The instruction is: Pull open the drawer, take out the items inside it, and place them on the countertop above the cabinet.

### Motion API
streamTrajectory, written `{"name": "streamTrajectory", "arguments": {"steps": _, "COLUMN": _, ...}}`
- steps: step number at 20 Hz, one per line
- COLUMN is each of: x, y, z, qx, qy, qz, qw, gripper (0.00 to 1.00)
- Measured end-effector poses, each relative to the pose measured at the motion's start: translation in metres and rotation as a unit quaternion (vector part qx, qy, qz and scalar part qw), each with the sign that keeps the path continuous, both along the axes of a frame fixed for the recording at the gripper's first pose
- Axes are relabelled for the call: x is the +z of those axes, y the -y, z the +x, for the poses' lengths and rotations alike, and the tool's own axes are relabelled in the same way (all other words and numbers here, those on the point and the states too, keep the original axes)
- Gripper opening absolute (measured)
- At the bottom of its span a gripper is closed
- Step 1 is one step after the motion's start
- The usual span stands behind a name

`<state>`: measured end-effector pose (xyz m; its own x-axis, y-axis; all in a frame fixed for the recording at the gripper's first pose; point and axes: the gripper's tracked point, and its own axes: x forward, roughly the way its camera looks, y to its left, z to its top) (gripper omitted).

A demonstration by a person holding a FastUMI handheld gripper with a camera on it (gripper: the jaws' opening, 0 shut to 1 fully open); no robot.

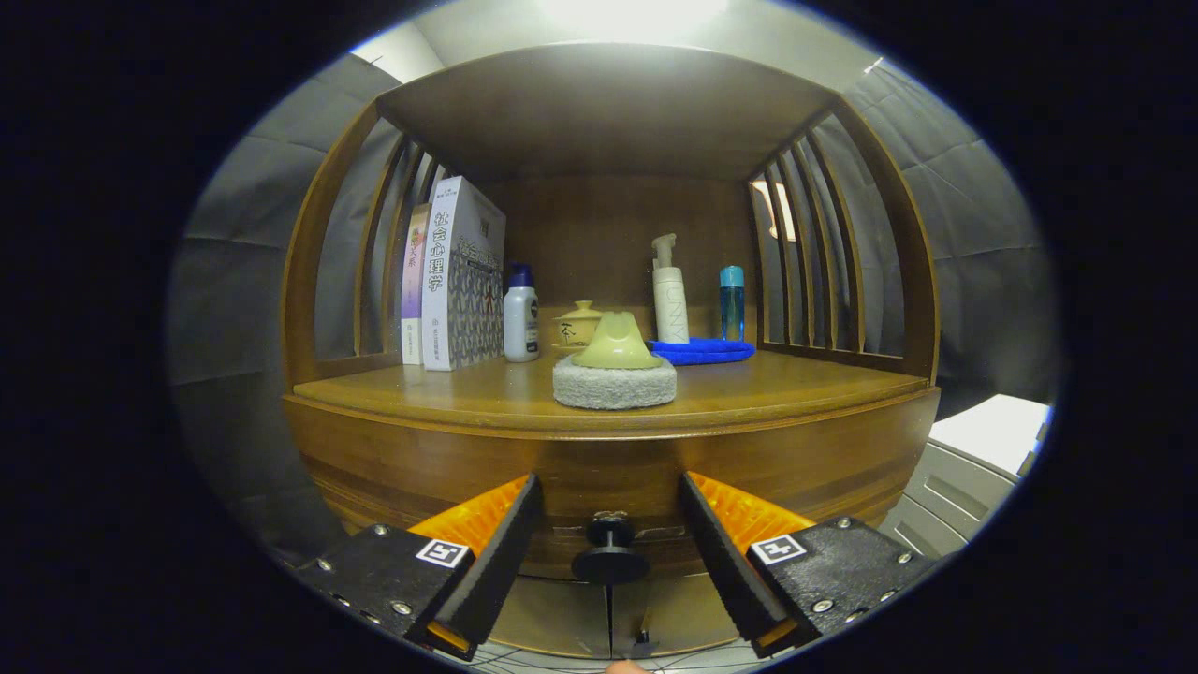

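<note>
Gripper (610,543) spread wide, drawer knob (610,554) between fingers, untouched. Drawer (599,487) shut, contents hidden. Scrub pad (614,374) on countertop (796,379) above.

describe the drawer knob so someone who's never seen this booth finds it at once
Start at the wooden cabinet with its open shelf of books and bottles. Drop below the countertop edge to the curved drawer front. The knob, a small round black one on a short stem, sits at its centre between the open fingers of the hand-held gripper, the only dark fitting on that brown panel.
</note>
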<state>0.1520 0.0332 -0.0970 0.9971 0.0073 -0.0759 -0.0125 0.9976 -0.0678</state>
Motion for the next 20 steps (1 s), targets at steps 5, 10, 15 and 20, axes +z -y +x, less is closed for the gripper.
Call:
{"name": "streamTrajectory", "arguments": {"steps": 5, "x": 0.011, "y": -0.003, "z": -0.009, "qx": 0.015, "qy": 0.005, "qz": -0.025, "qw": 1.0, "gripper": 0.95}}
{"name": "streamTrajectory", "arguments": {"steps": 10, "x": 0.056, "y": 0.005, "z": -0.053, "qx": 0.022, "qy": 0.039, "qz": 0.001, "qw": 0.999, "gripper": 0.96}}
{"name": "streamTrajectory", "arguments": {"steps": 15, "x": 0.097, "y": 0.022, "z": -0.106, "qx": 0.022, "qy": 0.068, "qz": -0.004, "qw": 0.997, "gripper": 0.96}}
{"name": "streamTrajectory", "arguments": {"steps": 20, "x": 0.11, "y": 0.029, "z": -0.151, "qx": 0.036, "qy": 0.07, "qz": 0.011, "qw": 0.997, "gripper": 0.96}}
